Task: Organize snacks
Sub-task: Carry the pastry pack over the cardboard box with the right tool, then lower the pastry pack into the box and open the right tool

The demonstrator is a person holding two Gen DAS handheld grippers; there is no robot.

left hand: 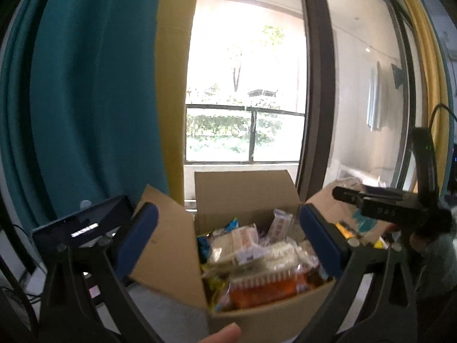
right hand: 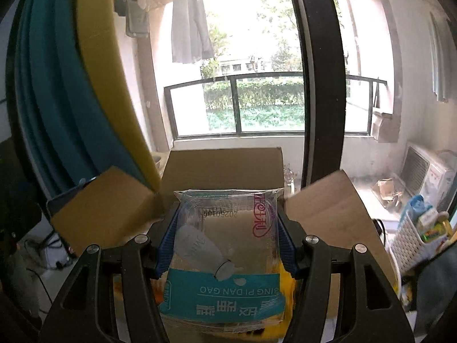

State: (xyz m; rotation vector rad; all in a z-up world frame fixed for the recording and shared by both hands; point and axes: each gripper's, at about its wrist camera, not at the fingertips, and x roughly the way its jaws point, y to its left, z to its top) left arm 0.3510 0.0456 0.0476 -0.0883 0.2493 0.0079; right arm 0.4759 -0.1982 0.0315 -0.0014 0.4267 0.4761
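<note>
An open cardboard box point(left hand: 245, 197) holds several wrapped snacks point(left hand: 257, 257), among them an orange packet point(left hand: 265, 285). My left gripper point(left hand: 232, 234) stands open in front of the box. Its blue pads point(left hand: 142, 228) are spread to either side of the box and grip nothing. My right gripper point(right hand: 227, 228) is shut on a clear snack packet with a teal band point(right hand: 222, 294), held upright above the same box point(right hand: 222, 168). In the left wrist view the right gripper point(left hand: 371, 200) shows from the side at the right, over the box's right flap.
Teal and yellow curtains point(left hand: 85, 100) hang at the left in front of a glass balcony door point(left hand: 245, 85). A dark phone point(left hand: 82, 223) stands left of the box. A white slotted basket point(right hand: 411, 245) with items sits at the right. A fingertip point(left hand: 225, 334) shows at the bottom.
</note>
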